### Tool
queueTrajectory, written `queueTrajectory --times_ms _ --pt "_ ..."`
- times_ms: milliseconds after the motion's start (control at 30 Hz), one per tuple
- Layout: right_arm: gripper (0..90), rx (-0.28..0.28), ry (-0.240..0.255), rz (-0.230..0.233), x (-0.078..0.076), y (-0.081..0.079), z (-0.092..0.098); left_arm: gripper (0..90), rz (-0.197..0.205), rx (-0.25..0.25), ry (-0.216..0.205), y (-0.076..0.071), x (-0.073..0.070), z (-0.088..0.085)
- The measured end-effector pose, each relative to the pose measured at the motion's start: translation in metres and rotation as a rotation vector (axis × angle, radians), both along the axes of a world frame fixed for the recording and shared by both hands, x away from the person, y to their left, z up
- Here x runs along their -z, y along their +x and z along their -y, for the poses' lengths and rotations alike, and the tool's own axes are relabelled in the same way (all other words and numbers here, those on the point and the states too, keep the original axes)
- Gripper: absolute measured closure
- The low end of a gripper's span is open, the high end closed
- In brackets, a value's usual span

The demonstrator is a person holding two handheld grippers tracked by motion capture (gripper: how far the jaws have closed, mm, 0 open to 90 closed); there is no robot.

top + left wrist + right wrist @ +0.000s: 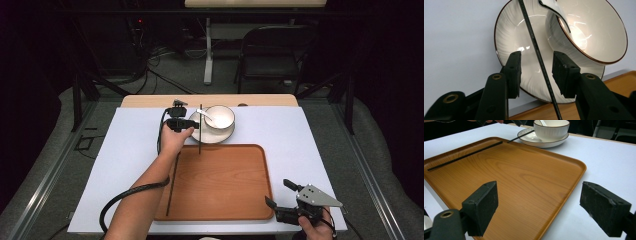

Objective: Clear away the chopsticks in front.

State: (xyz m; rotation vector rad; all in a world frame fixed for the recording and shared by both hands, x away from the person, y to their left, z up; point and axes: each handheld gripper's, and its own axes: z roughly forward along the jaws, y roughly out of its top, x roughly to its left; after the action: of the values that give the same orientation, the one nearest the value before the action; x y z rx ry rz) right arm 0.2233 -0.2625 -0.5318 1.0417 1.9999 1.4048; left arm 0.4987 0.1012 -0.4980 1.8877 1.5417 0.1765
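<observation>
Right gripper (282,196): nearest the person, just off the tray's near right corner; jaws spread wide, nothing between the pads (482,207). The work lies well ahead of these fingers, across the tray.

Wooden tray (225,200): between the two grippers. One black chopstick (172,185) lies flat along its left side, long axis running near to far, well apart from both sets of fingers.

Left gripper (192,124): reached out beyond the tray's far left corner, the nearer hand to the work. Jaws partly open. In the left gripper view the pads (513,72) stand either side of the second chopstick with a gap on each side; no contact seen.

Second chopstick (537,55): passes between the left fingers, nearer the right-hand pad. Long axis runs from the tray's far edge, below the fingers, up over the saucer rim ahead of them. Judgement: the coming move turns on this; the axis crosses the closing direction, so closing the jaws should catch it.

Saucer (194,131): directly beyond the left fingers, touching the chopstick's far part.

Bowl (222,120): on the saucer, ahead and to the right of the left fingers, a white spoon (554,8) resting in it.

Hard to make out: the chopstick's far tip is cut off in the left gripper view; whether its near end rests on the tray rim cannot be told.
</observation>
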Motion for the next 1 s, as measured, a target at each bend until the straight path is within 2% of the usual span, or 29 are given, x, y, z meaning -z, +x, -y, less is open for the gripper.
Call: queueTrajectory --times_ms 100,233,433,700,767,1000 --pt "14.6 -0.001 -0.001 0.0 0.0 0.0 0.0 63.9 -0.044 -0.002 -0.013 0.003 0.004 0.004" --pt "14.6 -0.001 0.0 -0.001 0.0 0.0 0.0 67.5 -0.071 -0.011 -0.013 0.005 0.009 0.007" --pt "14.7 -0.004 -0.001 -0.001 0.0 0.0 0.0 71.7 -0.131 -0.032 -0.058 0.011 0.014 0.006" --pt "14.6 -0.006 -0.003 0.0 0.0 0.0 0.0 75.4 -0.183 -0.045 -0.081 0.016 0.02 0.008" --pt "14.6 -0.006 -0.002 0.0 0.0 0.0 0.0 76.6 -0.195 -0.053 -0.099 0.017 0.022 0.009" --pt "14.6 -0.006 -0.002 0.001 0.0 0.0 0.0 82.1 -0.233 -0.083 -0.104 0.022 0.025 0.008"
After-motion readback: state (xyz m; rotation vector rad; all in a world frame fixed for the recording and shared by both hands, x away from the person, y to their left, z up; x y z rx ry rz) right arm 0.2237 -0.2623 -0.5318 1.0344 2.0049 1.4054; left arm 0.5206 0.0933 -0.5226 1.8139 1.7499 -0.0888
